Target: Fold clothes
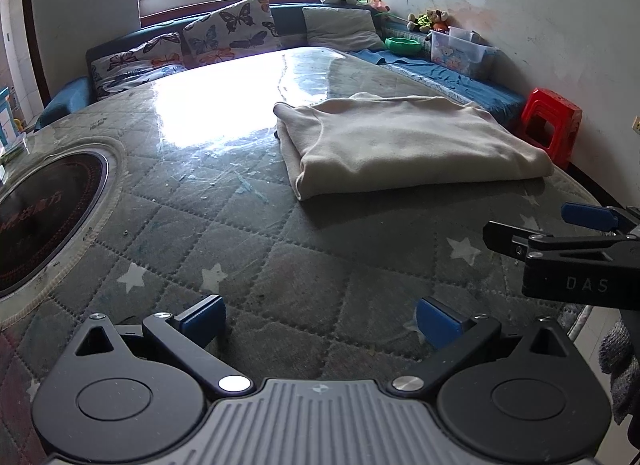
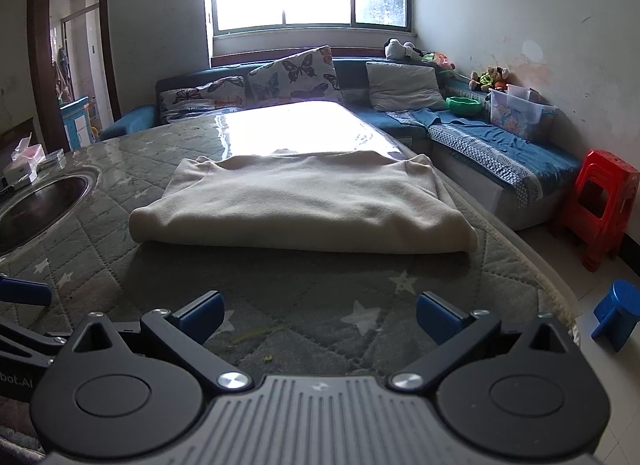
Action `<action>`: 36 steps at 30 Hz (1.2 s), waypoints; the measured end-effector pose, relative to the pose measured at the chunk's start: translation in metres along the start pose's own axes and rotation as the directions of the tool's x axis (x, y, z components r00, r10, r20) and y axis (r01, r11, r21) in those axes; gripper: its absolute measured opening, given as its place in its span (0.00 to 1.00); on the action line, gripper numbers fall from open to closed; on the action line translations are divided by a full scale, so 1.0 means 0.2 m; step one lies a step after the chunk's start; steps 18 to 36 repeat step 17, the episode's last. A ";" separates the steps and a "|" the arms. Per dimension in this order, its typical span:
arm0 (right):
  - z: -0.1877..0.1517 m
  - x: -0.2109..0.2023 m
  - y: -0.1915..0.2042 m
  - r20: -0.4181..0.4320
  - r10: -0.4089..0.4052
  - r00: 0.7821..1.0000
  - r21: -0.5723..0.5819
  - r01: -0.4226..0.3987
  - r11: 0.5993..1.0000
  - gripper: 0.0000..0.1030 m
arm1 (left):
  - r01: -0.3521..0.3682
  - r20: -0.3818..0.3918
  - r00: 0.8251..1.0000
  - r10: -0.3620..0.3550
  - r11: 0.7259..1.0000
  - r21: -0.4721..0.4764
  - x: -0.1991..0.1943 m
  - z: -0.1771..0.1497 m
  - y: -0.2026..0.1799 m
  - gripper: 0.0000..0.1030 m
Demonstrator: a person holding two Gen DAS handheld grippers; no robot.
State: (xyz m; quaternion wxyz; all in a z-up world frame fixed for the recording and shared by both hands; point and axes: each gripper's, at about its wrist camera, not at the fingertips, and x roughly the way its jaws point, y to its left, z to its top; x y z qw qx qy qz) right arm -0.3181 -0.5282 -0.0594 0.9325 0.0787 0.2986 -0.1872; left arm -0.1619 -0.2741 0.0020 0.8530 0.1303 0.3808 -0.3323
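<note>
A cream garment (image 1: 400,141) lies folded in a flat rectangle on the quilted star-pattern table cover (image 1: 248,249). It also shows in the right wrist view (image 2: 304,205), straight ahead of the right gripper. My left gripper (image 1: 320,321) is open and empty, low over the table, short of the garment and to its left. My right gripper (image 2: 320,317) is open and empty, short of the garment's near folded edge. The right gripper also shows at the right edge of the left wrist view (image 1: 560,237).
A round black hob (image 1: 40,217) is set into the table at the left. A sofa with butterfly cushions (image 1: 232,29) runs behind and along the right wall. A red stool (image 2: 600,201) and a blue stool (image 2: 616,313) stand on the floor to the right.
</note>
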 end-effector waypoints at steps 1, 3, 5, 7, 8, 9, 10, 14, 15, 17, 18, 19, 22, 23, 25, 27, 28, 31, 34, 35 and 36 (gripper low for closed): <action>0.00 0.00 0.00 0.000 0.000 1.000 0.000 0.000 1.000 1.00 | 0.000 -0.001 1.000 0.000 1.000 0.002 0.00 0.00 0.00 1.00; 0.00 -0.01 0.00 0.001 0.001 1.000 0.001 -0.001 1.000 1.00 | 0.001 -0.002 1.000 -0.001 1.000 0.006 0.00 0.00 -0.01 1.00; 0.00 -0.01 0.00 0.002 0.001 1.000 0.001 -0.001 1.000 1.00 | 0.002 -0.004 1.000 -0.002 1.000 0.009 -0.01 -0.01 -0.02 1.00; -0.01 -0.02 -0.01 0.005 0.000 1.000 0.004 0.000 1.000 1.00 | 0.005 -0.006 1.000 -0.005 1.000 0.010 -0.01 -0.01 -0.03 1.00; -0.01 -0.02 -0.01 0.005 0.000 1.000 0.005 0.000 1.000 1.00 | 0.005 -0.006 1.000 -0.005 1.000 0.010 -0.01 -0.01 -0.03 1.00; 0.00 -0.02 -0.01 0.005 -0.001 1.000 0.007 0.001 1.000 1.00 | 0.005 -0.006 1.000 -0.005 1.000 0.011 -0.01 -0.01 -0.03 1.00; -0.01 -0.02 -0.02 0.004 -0.002 1.000 0.008 0.002 1.000 1.00 | 0.005 -0.006 1.000 -0.005 1.000 0.012 -0.01 -0.01 -0.03 1.00; -0.01 -0.03 -0.02 0.001 -0.003 1.000 0.009 0.003 1.000 1.00 | 0.004 -0.007 1.000 -0.004 1.000 0.013 -0.02 -0.01 -0.04 1.00; -0.01 -0.03 -0.02 0.001 -0.003 1.000 0.010 0.003 1.000 1.00 | 0.005 -0.007 1.000 -0.005 1.000 0.013 -0.02 -0.01 -0.04 1.00; -0.01 -0.03 -0.02 0.002 -0.003 1.000 0.010 0.003 1.000 1.00 | 0.006 -0.007 1.000 -0.006 1.000 0.013 -0.02 -0.01 -0.04 1.00; -0.01 -0.03 -0.02 0.002 -0.003 1.000 0.010 0.003 1.000 1.00 | 0.006 -0.007 1.000 -0.006 1.000 0.013 -0.02 -0.01 -0.04 1.00; -0.01 -0.03 -0.02 0.002 -0.003 1.000 0.010 0.003 1.000 1.00 | 0.006 -0.007 1.000 -0.006 1.000 0.013 -0.02 -0.01 -0.04 1.00; -0.01 -0.03 -0.02 0.002 -0.003 1.000 0.010 0.003 1.000 1.00 | 0.006 -0.007 1.000 -0.006 1.000 0.013 -0.02 -0.01 -0.04 1.00; -0.01 -0.03 -0.02 0.002 -0.003 1.000 0.010 0.003 1.000 1.00 | 0.006 -0.007 1.000 -0.006 1.000 0.013 -0.02 -0.01 -0.04 1.00; -0.01 -0.03 -0.02 0.002 -0.003 1.000 0.010 0.003 1.000 1.00 | 0.006 -0.007 1.000 -0.006 1.000 0.013 -0.02 -0.01 -0.04 1.00; -0.01 -0.03 -0.02 0.002 -0.003 1.000 0.010 0.003 1.000 1.00 | 0.006 -0.007 1.000 -0.006 1.000 0.013 -0.02 -0.01 -0.04 1.00; -0.01 -0.03 -0.02 0.002 -0.003 1.000 0.010 0.003 1.000 1.00 | 0.006 -0.007 1.000 -0.006 1.000 0.013 -0.02 -0.01 -0.04 1.00; -0.01 -0.03 -0.02 0.002 -0.003 1.000 0.010 0.003 1.000 1.00 | 0.006 -0.007 1.000 -0.006 1.000 0.013 -0.02 -0.01 -0.04 1.00; -0.01 -0.03 -0.02 0.002 -0.003 1.000 0.010 0.003 1.000 1.00 | 0.006 -0.007 1.000 -0.006 1.000 0.013 -0.02 -0.01 -0.04 1.00; -0.01 -0.03 -0.02 0.002 -0.003 1.000 0.010 0.003 1.000 1.00 | 0.006 -0.007 1.000 -0.006 1.000 0.013 -0.02 -0.01 -0.04 1.00; -0.01 -0.03 -0.02 0.002 -0.003 1.000 0.010 0.003 1.000 1.00 | 0.006 -0.007 1.000 -0.006 1.000 0.013 -0.02 -0.01 -0.04 1.00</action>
